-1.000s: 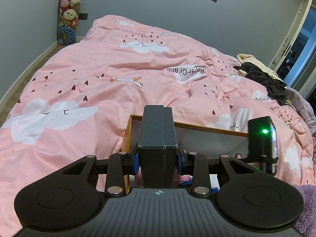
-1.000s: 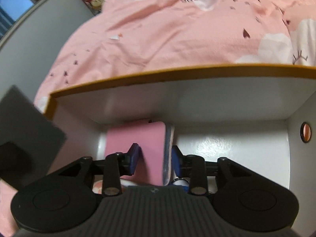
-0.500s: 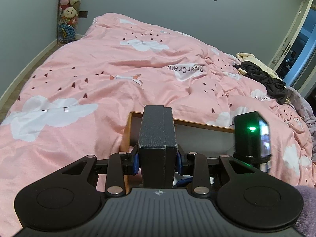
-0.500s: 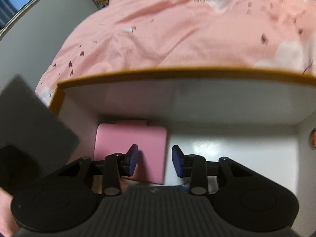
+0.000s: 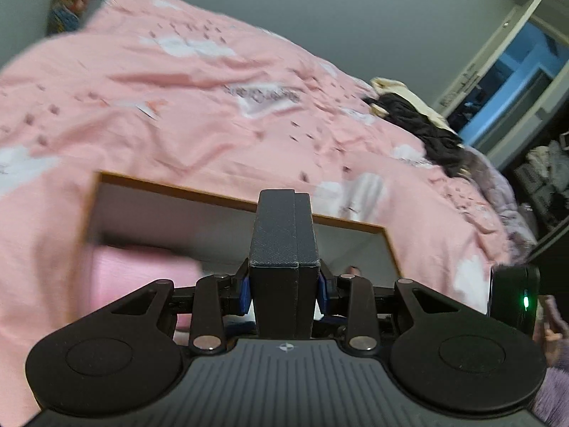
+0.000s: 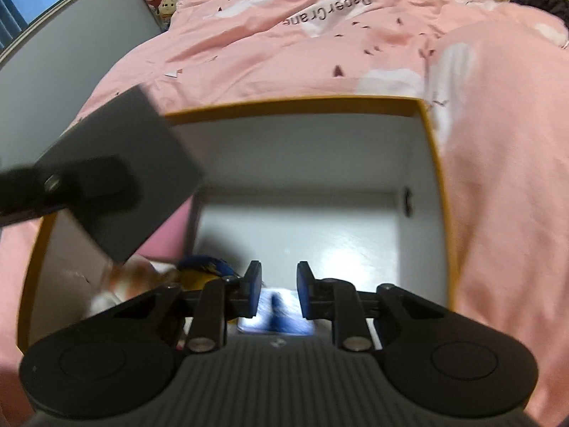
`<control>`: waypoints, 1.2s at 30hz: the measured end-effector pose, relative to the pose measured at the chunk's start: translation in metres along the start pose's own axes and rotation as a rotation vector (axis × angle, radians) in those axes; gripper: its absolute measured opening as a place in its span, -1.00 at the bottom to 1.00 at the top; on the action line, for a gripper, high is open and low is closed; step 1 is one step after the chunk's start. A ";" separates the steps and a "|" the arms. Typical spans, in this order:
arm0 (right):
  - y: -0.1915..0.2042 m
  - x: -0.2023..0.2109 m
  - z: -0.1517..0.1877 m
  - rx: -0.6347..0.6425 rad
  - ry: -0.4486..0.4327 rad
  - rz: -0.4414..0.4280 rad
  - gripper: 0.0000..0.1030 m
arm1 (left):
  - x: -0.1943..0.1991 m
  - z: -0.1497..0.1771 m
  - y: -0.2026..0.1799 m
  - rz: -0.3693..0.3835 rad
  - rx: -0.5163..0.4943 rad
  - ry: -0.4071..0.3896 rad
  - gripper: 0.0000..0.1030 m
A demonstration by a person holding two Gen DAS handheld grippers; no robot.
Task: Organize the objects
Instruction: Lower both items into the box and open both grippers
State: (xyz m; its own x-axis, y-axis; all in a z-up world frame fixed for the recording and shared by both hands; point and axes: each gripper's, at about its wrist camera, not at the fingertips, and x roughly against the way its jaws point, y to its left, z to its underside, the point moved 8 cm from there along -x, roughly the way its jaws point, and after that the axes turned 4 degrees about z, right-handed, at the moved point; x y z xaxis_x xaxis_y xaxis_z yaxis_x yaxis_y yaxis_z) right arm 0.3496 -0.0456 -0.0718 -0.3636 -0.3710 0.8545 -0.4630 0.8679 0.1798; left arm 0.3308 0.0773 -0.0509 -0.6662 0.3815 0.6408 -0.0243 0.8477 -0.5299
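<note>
The left gripper [image 5: 283, 290] is clenched on a dark grey box [image 5: 283, 245], blue pads pressing its two long sides, and holds it upright and level above the near edge of an open storage box [image 5: 227, 197] with white walls and an orange rim. In the right wrist view that grey box [image 6: 121, 174] hangs at 10 o'clock over the storage box's [image 6: 291, 105] left rim, tilted. The right gripper [image 6: 279, 293] is released and empty, its fingers parted, pointing down into the storage box. A pink case [image 6: 174, 227] stands against the left inner wall; a blurred blue and yellow item [image 6: 206, 267] lies at 7 o'clock on the floor. All of it sits on a pink duvet [image 6: 320, 35]
</note>
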 end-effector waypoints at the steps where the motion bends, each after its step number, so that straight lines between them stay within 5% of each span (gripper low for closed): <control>1: -0.001 0.002 0.002 0.010 -0.007 0.004 -0.53 | -0.006 0.002 -0.001 0.015 0.017 0.012 -0.25; 12: 0.012 -0.007 0.011 0.073 -0.008 -0.038 -0.34 | -0.065 0.016 0.025 0.096 0.212 0.129 -0.25; 16: 0.019 -0.013 0.008 0.054 0.004 -0.074 -0.34 | -0.070 0.019 0.041 0.028 0.246 0.121 -0.24; 19: 0.019 -0.016 0.006 0.018 0.018 -0.085 -0.33 | -0.068 0.022 0.048 0.019 0.286 0.139 0.02; 23: 0.020 -0.021 0.003 -0.019 0.045 -0.104 -0.33 | -0.052 0.022 0.050 0.030 0.304 0.119 0.06; 27: 0.024 -0.024 -0.004 -0.038 0.034 -0.110 -0.55 | -0.034 0.022 0.051 -0.002 0.252 0.117 0.06; 36: 0.039 -0.030 -0.014 -0.020 0.020 -0.151 -0.86 | -0.029 0.056 0.057 -0.054 0.196 0.206 -0.36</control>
State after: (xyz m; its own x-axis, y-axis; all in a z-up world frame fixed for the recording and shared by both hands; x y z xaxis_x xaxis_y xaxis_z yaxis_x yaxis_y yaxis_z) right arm 0.3541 0.0039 -0.0837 -0.2754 -0.4912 0.8264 -0.4945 0.8095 0.3164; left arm 0.3073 0.0940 -0.1311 -0.4948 0.4214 0.7600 -0.2126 0.7893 -0.5761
